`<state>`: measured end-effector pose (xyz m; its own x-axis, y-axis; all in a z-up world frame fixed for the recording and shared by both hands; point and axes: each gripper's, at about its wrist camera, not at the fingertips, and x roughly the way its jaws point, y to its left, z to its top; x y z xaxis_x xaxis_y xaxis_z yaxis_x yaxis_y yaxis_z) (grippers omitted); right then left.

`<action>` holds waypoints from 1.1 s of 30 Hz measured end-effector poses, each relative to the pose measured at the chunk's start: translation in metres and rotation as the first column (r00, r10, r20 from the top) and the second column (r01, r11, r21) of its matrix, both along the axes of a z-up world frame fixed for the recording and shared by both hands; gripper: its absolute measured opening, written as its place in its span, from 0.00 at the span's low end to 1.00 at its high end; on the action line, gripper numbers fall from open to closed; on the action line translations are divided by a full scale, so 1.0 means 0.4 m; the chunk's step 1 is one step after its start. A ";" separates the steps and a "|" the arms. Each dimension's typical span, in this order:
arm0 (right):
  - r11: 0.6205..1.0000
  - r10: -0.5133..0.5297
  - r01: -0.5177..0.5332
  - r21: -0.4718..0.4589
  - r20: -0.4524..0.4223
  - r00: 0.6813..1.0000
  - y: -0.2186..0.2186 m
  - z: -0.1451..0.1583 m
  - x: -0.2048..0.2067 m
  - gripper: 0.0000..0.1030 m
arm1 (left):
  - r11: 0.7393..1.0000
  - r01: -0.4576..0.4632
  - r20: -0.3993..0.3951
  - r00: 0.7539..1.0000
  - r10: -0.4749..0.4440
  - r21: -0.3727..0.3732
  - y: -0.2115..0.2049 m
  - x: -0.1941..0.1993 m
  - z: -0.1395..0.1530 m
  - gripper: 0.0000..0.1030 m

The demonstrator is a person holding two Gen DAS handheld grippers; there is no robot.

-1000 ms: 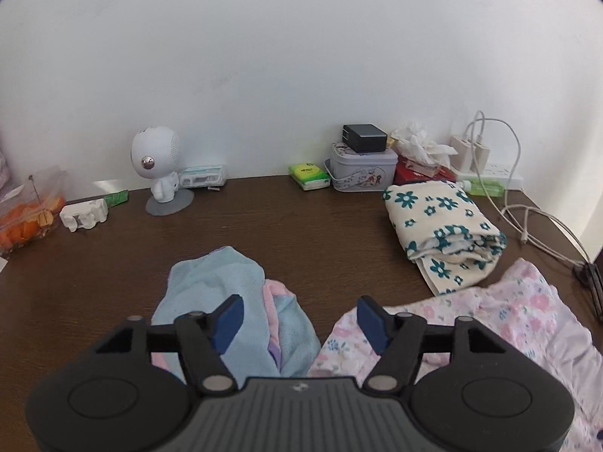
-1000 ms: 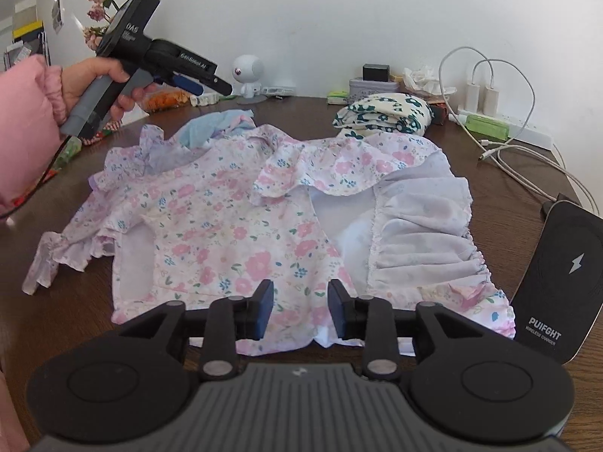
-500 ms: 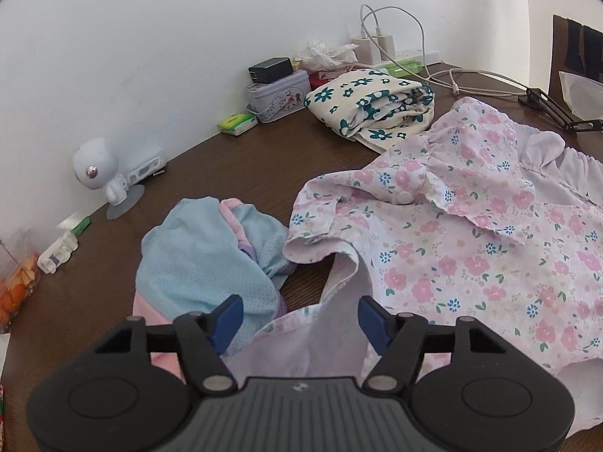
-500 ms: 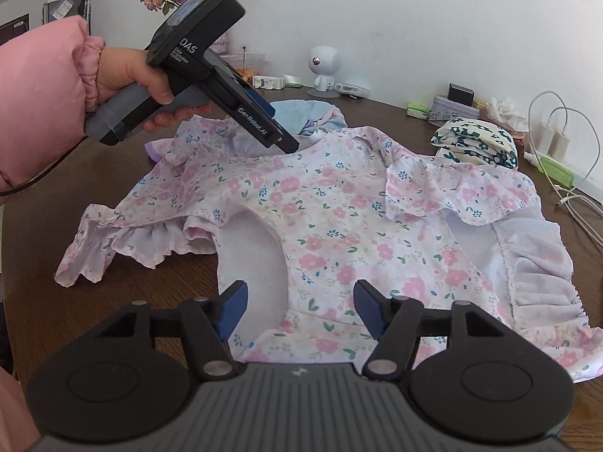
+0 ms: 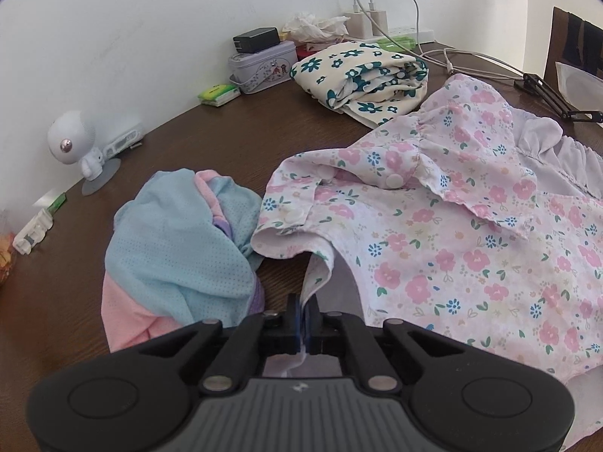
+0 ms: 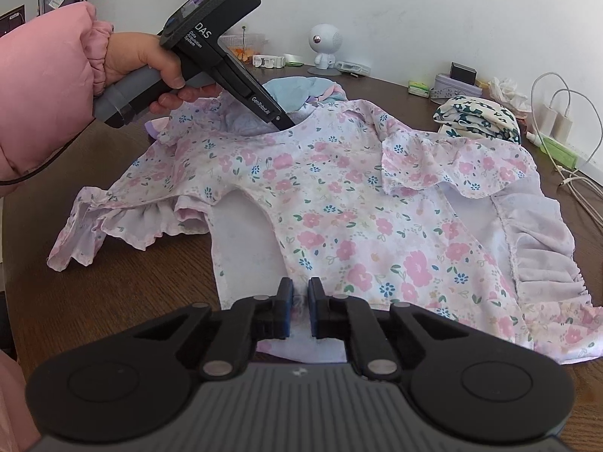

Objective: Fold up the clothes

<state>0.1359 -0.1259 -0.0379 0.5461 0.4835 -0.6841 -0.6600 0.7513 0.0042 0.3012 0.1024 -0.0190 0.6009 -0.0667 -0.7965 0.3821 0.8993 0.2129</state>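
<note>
A pink floral child's garment (image 6: 339, 207) lies spread on the brown table (image 5: 226, 132); it fills the right side of the left wrist view (image 5: 452, 226). My left gripper (image 5: 306, 310) is shut on a thin edge of this garment near its neckline. In the right wrist view, a hand (image 6: 139, 56) in a pink sleeve holds that left gripper (image 6: 284, 122). My right gripper (image 6: 299, 301) is closing on the garment's near hem, with fabric bunched between the pads. A crumpled blue and pink garment (image 5: 177, 248) lies just beyond the neckline.
A folded cream cloth with teal flowers (image 5: 361, 75) sits at the back. Along the wall stand a white toy robot (image 5: 75, 147), a lilac tin (image 5: 264, 66), tissues, and a power strip with cables (image 5: 395, 26). A black stand (image 5: 546, 94) is at the right.
Both grippers stood open half a second ago and have closed on the floral garment. The left one dropped to the neckline edge; the right slid left along the hem.
</note>
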 end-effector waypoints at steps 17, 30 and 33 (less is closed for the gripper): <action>0.998 0.047 -0.050 -0.044 -0.068 0.997 -0.142 0.016 -0.046 0.08 | 0.997 -0.078 -0.062 0.995 0.077 -0.011 0.019 -0.251 0.015 0.01; 0.997 0.013 -0.011 0.080 -0.024 1.000 -0.180 0.062 -0.077 0.32 | 0.982 -0.166 0.002 0.986 0.167 -0.090 0.052 -0.285 0.070 0.22; 0.992 -0.099 0.095 0.085 0.038 0.994 -0.241 0.096 -0.030 0.44 | 0.975 -0.150 0.054 0.986 0.161 -0.162 0.067 -0.352 0.123 0.42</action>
<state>0.1239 -0.2224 0.0005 0.6204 0.4811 -0.6194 -0.5849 0.8099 0.0433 0.1603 0.1292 0.0302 0.6648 -0.0891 -0.7417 0.2247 0.9707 0.0847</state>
